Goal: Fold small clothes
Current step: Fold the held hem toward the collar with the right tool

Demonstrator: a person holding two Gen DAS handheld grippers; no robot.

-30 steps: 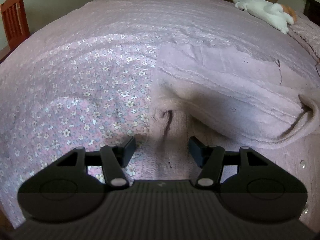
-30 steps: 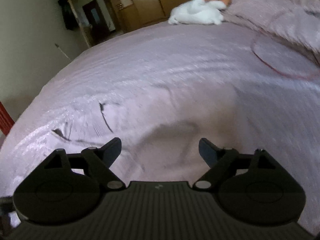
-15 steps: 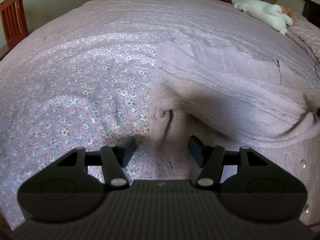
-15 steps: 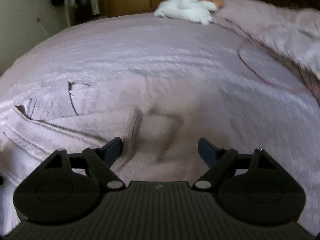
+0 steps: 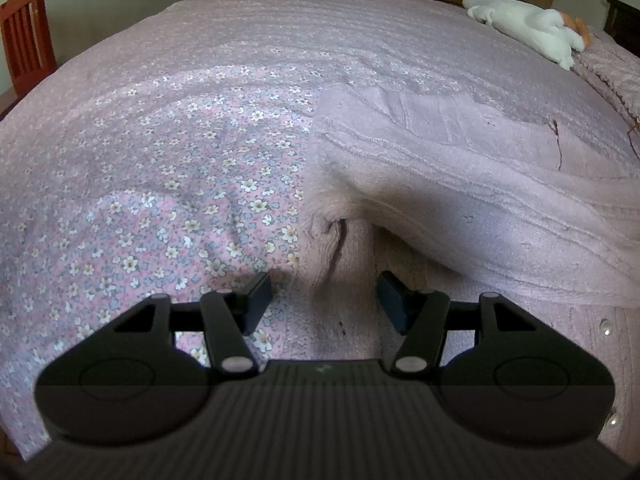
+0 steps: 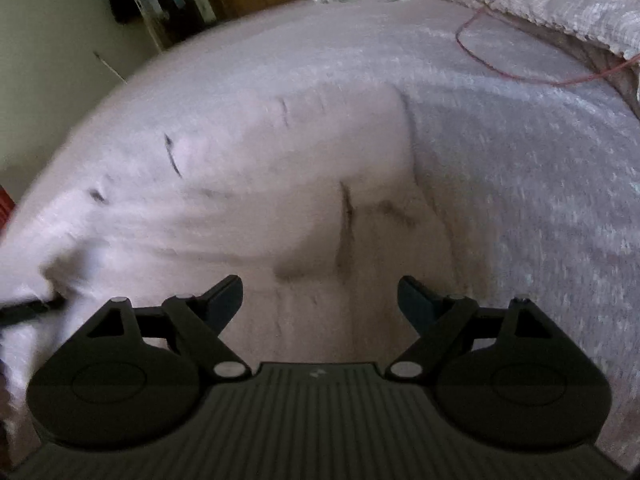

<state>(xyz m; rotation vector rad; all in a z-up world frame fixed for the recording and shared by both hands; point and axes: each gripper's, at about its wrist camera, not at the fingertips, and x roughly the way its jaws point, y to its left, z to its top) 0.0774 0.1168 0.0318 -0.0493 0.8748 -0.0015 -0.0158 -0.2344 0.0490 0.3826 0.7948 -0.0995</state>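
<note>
A pale pink knitted cardigan [image 5: 460,184] with pearl buttons lies on the bed, one part folded over the rest. Beside it on the left lies a floral pink cloth [image 5: 180,200]. My left gripper [image 5: 324,300] is open just above the cardigan's left edge, with a bunched fold between its fingers. In the right wrist view the same cardigan [image 6: 280,184] looks blurred. My right gripper [image 6: 320,300] hovers open over its near part, holding nothing.
The purple-pink bedspread [image 5: 320,32] covers the whole bed. A white plush toy [image 5: 524,24] lies at the far side, near a pink blanket [image 6: 580,0] and a thin red cord [image 6: 500,68]. A red wooden chair [image 5: 24,36] stands at the left.
My right gripper has swung over the bed and come onto the cardigan, which now fills its view. My left gripper has barely moved. The cardigan's folded part has settled lower.
</note>
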